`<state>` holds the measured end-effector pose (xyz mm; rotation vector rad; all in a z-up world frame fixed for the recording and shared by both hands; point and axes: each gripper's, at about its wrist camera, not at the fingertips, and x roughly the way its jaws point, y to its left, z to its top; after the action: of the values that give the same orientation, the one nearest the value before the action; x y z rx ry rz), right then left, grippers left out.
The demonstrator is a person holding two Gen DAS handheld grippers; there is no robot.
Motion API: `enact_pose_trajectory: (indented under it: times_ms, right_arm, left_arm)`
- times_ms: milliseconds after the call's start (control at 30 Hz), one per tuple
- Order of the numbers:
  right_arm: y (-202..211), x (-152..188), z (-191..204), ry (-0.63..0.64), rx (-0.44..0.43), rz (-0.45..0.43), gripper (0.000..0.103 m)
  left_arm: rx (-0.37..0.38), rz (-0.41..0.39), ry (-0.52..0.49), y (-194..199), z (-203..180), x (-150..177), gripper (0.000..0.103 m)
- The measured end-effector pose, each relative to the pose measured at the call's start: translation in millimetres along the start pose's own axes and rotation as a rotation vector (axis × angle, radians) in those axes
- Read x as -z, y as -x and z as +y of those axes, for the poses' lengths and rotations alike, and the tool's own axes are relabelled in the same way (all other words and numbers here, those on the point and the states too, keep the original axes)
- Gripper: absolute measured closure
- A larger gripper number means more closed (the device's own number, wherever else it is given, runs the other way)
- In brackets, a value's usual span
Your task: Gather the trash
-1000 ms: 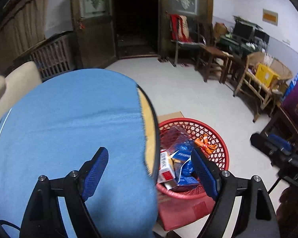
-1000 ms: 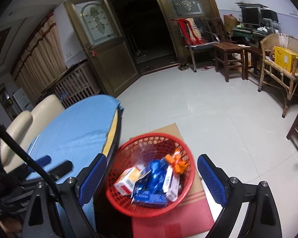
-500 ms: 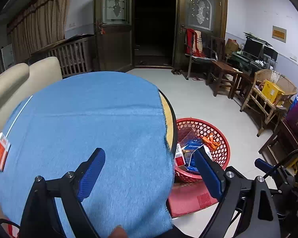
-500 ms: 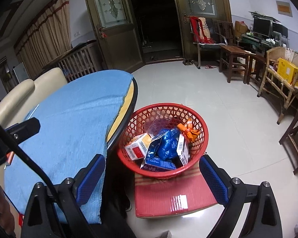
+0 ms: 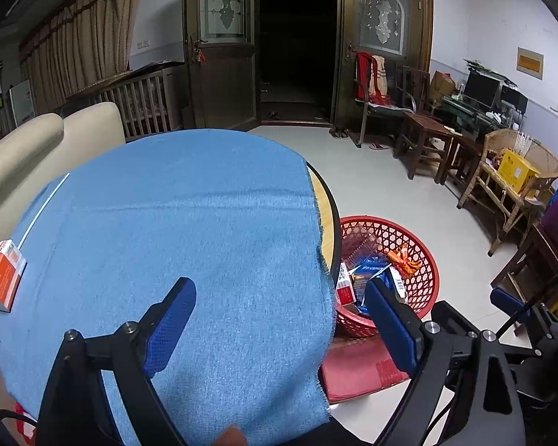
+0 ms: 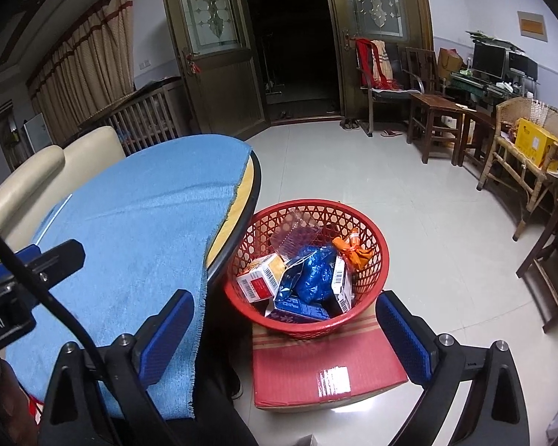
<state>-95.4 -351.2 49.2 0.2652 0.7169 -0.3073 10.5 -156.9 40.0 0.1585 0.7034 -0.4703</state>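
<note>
Both grippers (image 5: 279, 308) (image 6: 284, 329) gape (basket (image 6: 375, 245) holds trash).

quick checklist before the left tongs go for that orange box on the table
1. Left tongs open and holding nothing: ok.
2. Right tongs open and holding nothing: ok.
3. Orange box in view, lying at the left edge of the blue cloth: ok.
4. Left tongs lined up on the box: not ok, it lies far to their left.
5. Red basket beside the table, on the red carton, with room on top: ok.
6. Other trash on the table: cannot tell, the near edge is hidden.
</note>
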Motion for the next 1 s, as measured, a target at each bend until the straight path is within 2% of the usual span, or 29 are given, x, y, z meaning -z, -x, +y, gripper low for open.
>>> enact_pose_trajectory:
  times_ms: [1000]
  right_arm:
    - [2.5, -3.1, -4.0, -0.008, 0.017, -0.006, 0.003]
  left_arm:
    - [-0.006, -0.003, -0.023, 3.7, -3.6, 1.8, 0.009]
